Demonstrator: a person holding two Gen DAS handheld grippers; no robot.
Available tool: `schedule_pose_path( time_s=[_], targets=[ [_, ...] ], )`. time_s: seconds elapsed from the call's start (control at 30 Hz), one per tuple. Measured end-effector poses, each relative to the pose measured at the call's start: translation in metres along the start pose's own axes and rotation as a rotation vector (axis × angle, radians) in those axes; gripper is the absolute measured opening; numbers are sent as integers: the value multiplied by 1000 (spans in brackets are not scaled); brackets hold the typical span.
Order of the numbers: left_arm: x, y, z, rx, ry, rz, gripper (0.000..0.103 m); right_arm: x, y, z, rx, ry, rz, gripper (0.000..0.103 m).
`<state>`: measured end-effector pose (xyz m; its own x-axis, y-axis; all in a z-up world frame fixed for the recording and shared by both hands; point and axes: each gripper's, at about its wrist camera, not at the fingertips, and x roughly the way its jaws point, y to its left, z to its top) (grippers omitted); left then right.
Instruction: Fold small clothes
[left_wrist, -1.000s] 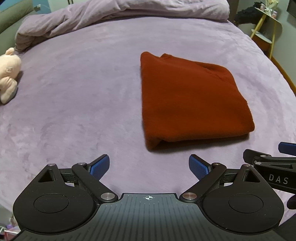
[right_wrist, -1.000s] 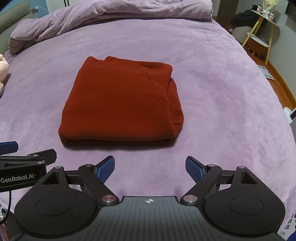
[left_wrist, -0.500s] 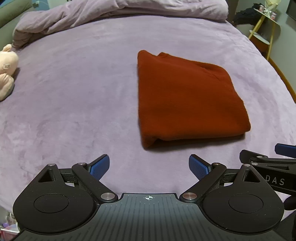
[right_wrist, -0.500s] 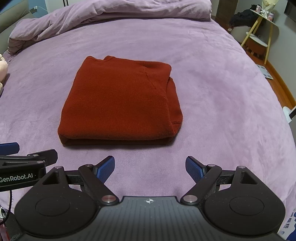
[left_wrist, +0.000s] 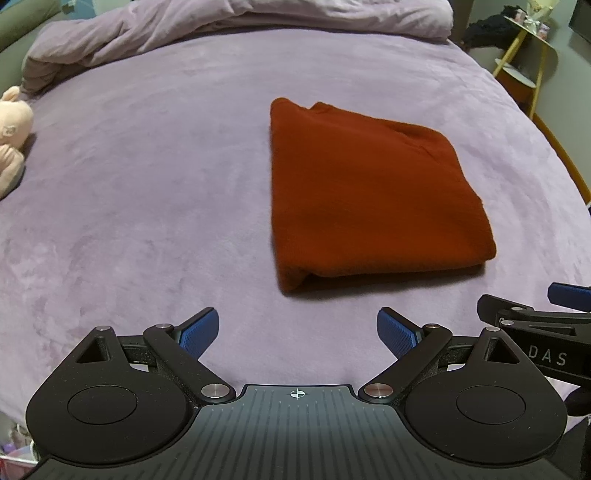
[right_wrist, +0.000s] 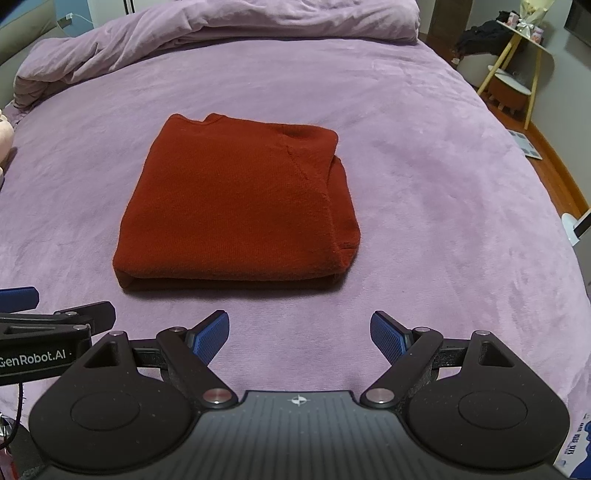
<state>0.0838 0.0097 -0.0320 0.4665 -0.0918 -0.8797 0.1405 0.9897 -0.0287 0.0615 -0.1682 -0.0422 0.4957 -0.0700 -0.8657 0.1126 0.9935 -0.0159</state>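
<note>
**Folded sweater lying flat, both claws hanging apart near the bed's front edge**

A rust-red sweater (right_wrist: 236, 206) is lying folded into a thick rectangle on the purple bed (right_wrist: 424, 155), roughly in the middle of the cover. Its near edge is showing a rounded fold with stacked layers, and its right edge is bulging where the layers are doubling over. The left claw (left_wrist: 297, 328) is hovering just short of that near edge, its blue fingers spread wide and gripping nothing. The right claw (right_wrist: 299, 330) is hanging beside it in the same way, fingers parted and empty, apart from the cloth. Bare purple cover is stretching widely on the sweater's left and right and in the strip between sweater and claws. A crumpled duvet (left_wrist: 229, 22) is bunching along the far edge of the bed, and a pink plush toy (left_wrist: 11, 140) is sitting at the left edge. A yellow-legged side table (right_wrist: 524, 51) is standing beyond the bed's right side.
</note>
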Motion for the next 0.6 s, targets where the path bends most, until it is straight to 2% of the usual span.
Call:
schedule_pose_path(
  time_s=[0.6],
  targets=[
    [-1,-2,-1,7,-1,1,96,-2,0,0,-1,-5,-3,84]
  ],
)
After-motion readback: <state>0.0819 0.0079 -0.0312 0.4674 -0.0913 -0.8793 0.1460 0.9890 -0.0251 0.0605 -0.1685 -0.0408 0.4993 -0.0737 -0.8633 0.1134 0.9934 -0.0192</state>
